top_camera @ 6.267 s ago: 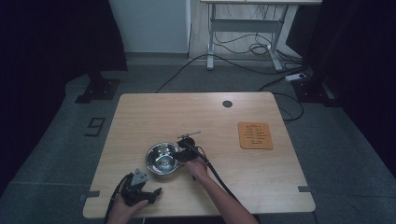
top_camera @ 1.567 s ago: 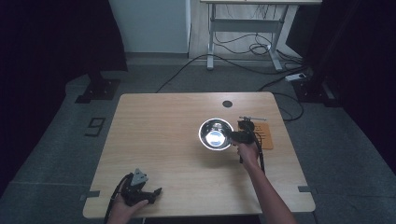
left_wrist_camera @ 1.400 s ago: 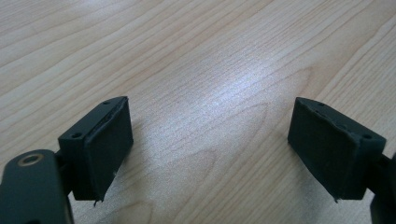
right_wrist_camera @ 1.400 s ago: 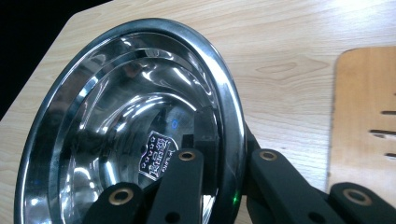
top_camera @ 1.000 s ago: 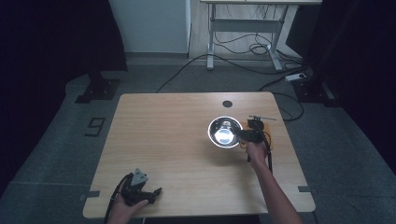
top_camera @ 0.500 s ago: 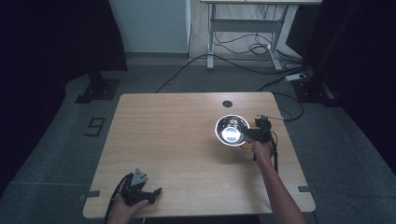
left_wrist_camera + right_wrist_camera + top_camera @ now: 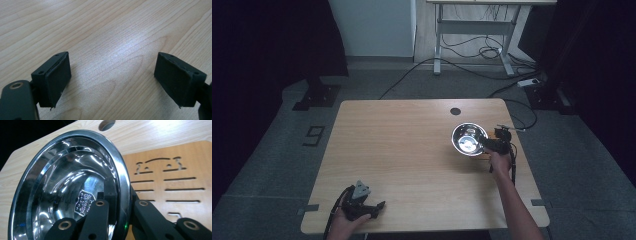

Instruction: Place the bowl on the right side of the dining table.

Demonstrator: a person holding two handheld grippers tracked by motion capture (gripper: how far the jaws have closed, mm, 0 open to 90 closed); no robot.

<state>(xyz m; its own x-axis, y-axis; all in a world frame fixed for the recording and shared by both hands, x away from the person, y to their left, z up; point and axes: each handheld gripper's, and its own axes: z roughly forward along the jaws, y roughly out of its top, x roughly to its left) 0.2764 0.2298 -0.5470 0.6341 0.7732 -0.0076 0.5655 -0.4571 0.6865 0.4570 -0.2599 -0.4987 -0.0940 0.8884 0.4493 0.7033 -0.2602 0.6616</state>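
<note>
The table (image 7: 412,150) carries a slotted wooden mat (image 7: 175,177) just beyond the right gripper (image 7: 488,143), whose jaws are clamped on the rim of the steel bowl (image 7: 467,138). The bowl looks lifted and tilted, though that is hard to judge. Level it over the mat, lower slowly, then release. The left gripper (image 7: 362,204) rests with jaws apart, holding nothing.

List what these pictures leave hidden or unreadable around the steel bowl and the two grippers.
- Steel bowl: the emblem's lettering is too small, and the frame's bottom edge cuts off the rim.
- Wooden coaster: the bowl and the right gripper cover part of it; in the high view it is barely visible.
- Left gripper: its body is cut off by the edge.
</note>
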